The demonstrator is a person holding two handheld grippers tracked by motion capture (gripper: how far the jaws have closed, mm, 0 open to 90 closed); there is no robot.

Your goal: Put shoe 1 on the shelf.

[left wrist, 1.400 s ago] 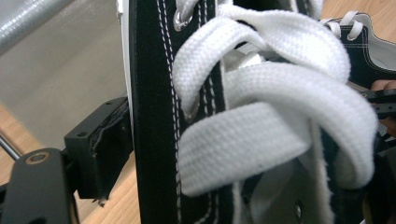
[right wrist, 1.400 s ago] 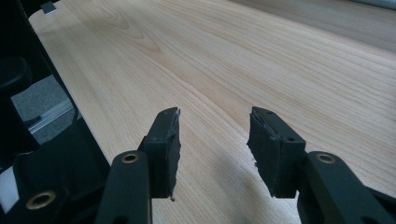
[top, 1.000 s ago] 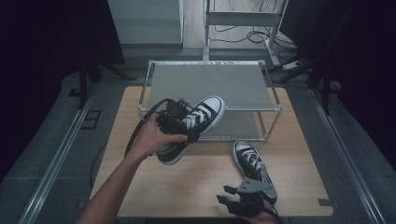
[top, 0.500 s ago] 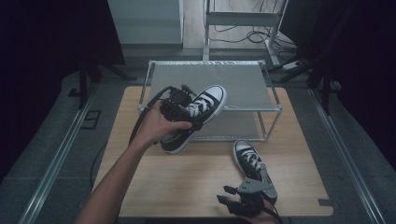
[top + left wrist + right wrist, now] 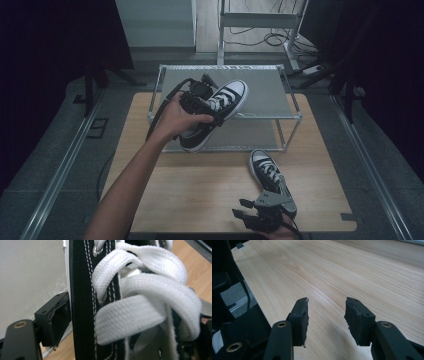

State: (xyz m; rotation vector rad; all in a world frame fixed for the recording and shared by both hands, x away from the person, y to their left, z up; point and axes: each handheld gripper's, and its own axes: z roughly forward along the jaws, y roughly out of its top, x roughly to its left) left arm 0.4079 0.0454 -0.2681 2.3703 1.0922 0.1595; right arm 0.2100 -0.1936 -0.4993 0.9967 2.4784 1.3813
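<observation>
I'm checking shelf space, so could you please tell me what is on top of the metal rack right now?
Over the rack, the left tongs hold a black sneaker. Whether it touches the top shelf cannot be told; the shelf beneath it is hidden.

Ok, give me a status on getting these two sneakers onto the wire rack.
Done: nothing rests on the grey wire rack yet. In hand: the left gripper is shut on a black canvas sneaker with white laces, held tilted with its toe over the top shelf. Left: the second black sneaker lies on the wooden table, and the right gripper is open and empty above bare wood.
</observation>
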